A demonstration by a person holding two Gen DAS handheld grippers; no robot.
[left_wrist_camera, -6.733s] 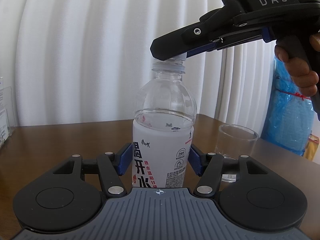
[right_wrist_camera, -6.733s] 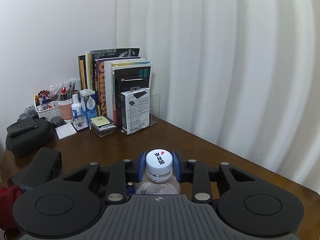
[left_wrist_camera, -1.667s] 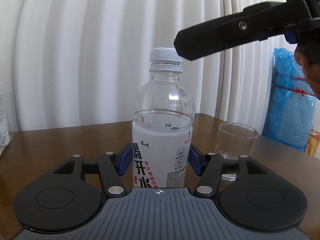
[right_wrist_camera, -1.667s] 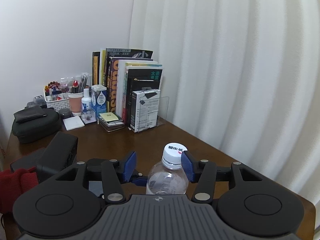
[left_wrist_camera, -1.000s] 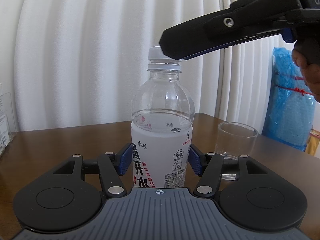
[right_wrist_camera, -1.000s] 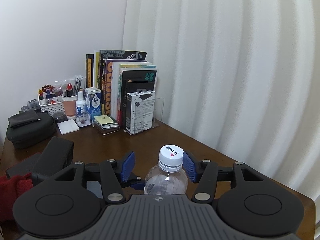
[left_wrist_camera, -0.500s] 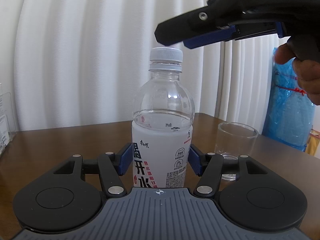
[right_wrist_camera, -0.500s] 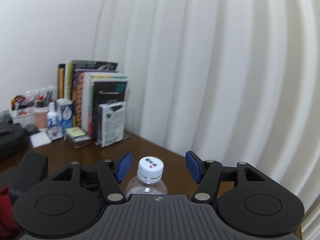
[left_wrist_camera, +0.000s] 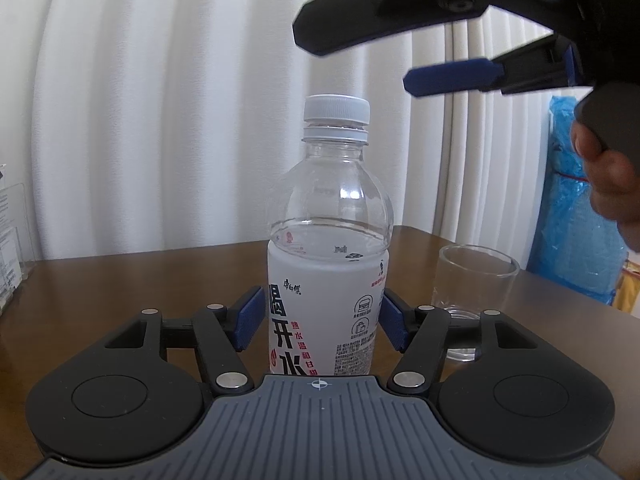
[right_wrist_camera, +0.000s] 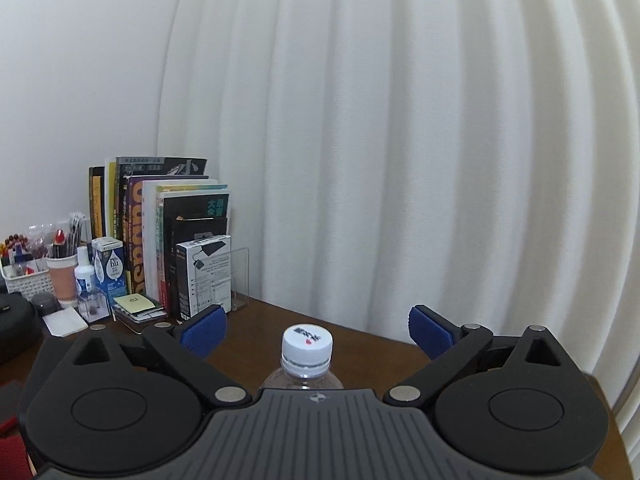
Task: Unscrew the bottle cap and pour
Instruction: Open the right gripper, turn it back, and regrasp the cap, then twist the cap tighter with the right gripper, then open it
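Observation:
A clear water bottle (left_wrist_camera: 328, 264) with a white label stands upright on the brown table (left_wrist_camera: 120, 280). Its white cap (left_wrist_camera: 336, 109) sits on the neck. My left gripper (left_wrist_camera: 322, 316) is shut on the bottle's lower body, blue pads on both sides. My right gripper (left_wrist_camera: 360, 64) hovers above and to the right of the cap, wide open and empty. In the right wrist view the cap (right_wrist_camera: 307, 343) lies below and between the spread fingers of the right gripper (right_wrist_camera: 316, 330), not touching them. An empty clear glass (left_wrist_camera: 474, 280) stands right of the bottle.
A row of books (right_wrist_camera: 160, 232) and boxes (right_wrist_camera: 204, 276) stands at the table's far left with a pen basket (right_wrist_camera: 24, 276) and small bottles. A white curtain (right_wrist_camera: 400, 140) hangs behind. A blue plastic bag (left_wrist_camera: 580, 220) is beyond the table's right edge.
My right gripper has opened wider and lifted up and away from the cap, after earlier being shut on it. The bottle and left gripper have not moved.

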